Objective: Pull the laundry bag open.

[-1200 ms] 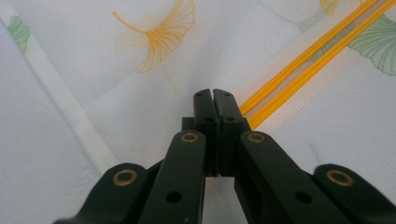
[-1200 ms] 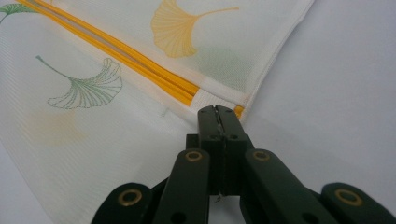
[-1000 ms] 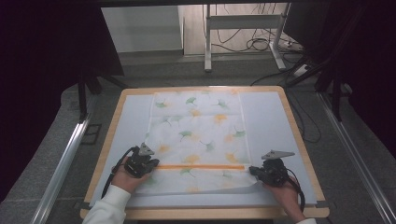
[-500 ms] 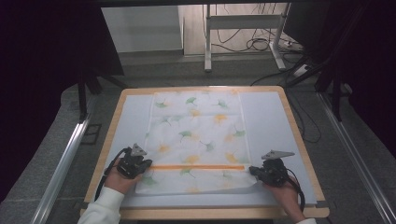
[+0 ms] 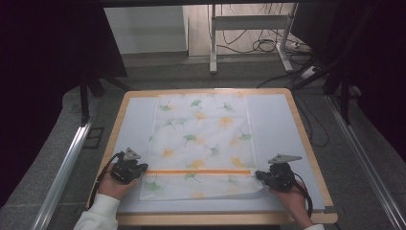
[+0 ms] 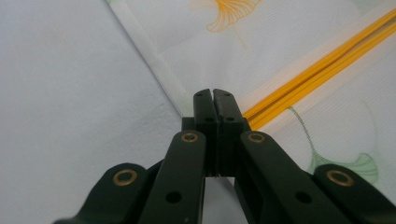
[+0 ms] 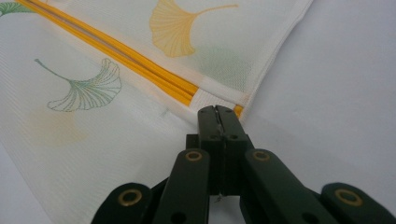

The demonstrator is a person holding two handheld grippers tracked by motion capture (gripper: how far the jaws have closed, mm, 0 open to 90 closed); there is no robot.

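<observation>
You are keeping the white, ginkgo-printed cloth with the orange stripe [image 5: 198,143] lying flat on the wooden-rimmed table [image 5: 306,139]. Your left gripper [image 6: 214,93] is sitting closed at its left edge, your right gripper [image 7: 216,110] closed at its right corner, neither visibly pinching fabric.

My wood-rimmed table [image 5: 306,143] with pale top, grey floor [image 5: 57,143] around it, metal stand legs [image 5: 213,43] and tangled cables [image 5: 258,45] beyond, dark sides.

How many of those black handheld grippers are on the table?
2: the left gripper at the cloth's left edge, the right gripper at its right edge, both beside the orange stripe.
</observation>
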